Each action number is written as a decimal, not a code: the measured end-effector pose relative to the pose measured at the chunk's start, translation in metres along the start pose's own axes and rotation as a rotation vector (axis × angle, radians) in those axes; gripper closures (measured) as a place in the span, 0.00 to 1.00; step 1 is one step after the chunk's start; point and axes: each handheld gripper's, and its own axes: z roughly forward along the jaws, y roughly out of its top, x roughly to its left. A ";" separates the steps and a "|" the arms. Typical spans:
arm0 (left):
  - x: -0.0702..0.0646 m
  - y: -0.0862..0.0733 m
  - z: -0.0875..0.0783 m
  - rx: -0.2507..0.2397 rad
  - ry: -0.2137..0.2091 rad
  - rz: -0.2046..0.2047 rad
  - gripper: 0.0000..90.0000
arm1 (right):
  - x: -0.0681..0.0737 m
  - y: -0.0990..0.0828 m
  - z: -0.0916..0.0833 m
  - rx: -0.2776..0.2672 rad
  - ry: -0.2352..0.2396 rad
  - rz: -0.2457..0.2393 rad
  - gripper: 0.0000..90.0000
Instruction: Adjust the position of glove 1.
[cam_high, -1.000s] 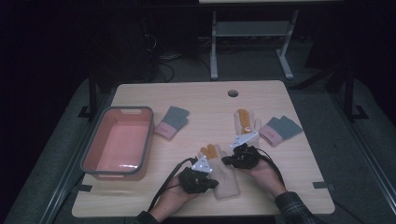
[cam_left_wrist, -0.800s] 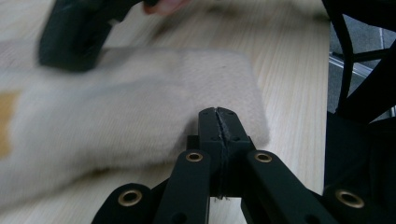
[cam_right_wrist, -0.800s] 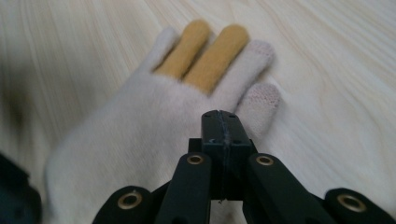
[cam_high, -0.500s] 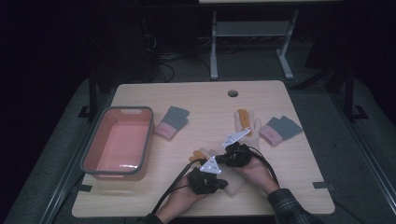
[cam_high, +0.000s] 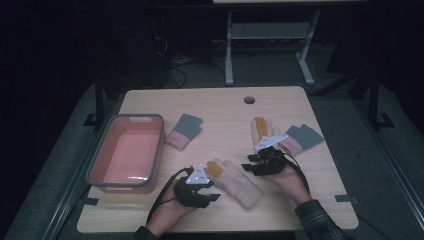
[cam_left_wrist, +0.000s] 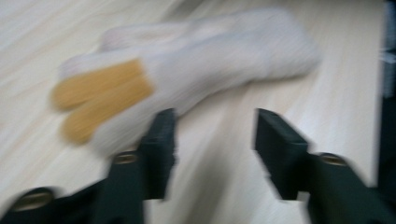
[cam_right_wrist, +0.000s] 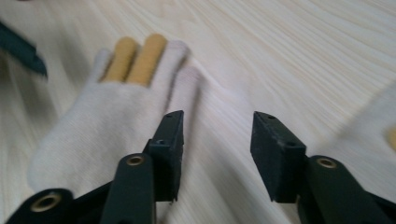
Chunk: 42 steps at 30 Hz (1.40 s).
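Cream glove (cam_high: 235, 181) with orange fingertips, flat on the table (cam_high: 220, 107), well right of the pink bin (cam_high: 126, 152), just beside left gripper (cam_high: 212, 190) and right gripper (cam_high: 251, 166). Both sets of jaws just opened, half-wide, nothing between them. Best regripped squarely at cuff and fingertips, pads low, lifting evenly toward the bin.

High view: a fixed camera above the person's side, looking forward and down over the whole tabletop (cam_high: 220, 107) from a distance. Left gripper view: a camera on the left tool (cam_left_wrist: 212, 140), close above the wood, facing a cream glove (cam_left_wrist: 187, 79). Right gripper view: a camera on the right tool (cam_right_wrist: 217, 140), equally close. All three views share this glove (cam_high: 235, 180) (cam_right_wrist: 107, 121).
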 end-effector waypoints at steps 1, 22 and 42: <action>0.002 -0.004 -0.001 0.003 0.018 0.003 0.44 | -0.002 -0.001 -0.002 0.002 -0.006 0.008 0.58; 0.024 -0.043 -0.003 -0.007 0.069 -0.025 0.13 | -0.046 -0.001 -0.026 0.006 -0.176 0.142 0.46; 0.025 -0.043 -0.003 -0.008 0.062 -0.029 0.13 | -0.105 0.043 0.003 0.021 -0.238 0.180 1.00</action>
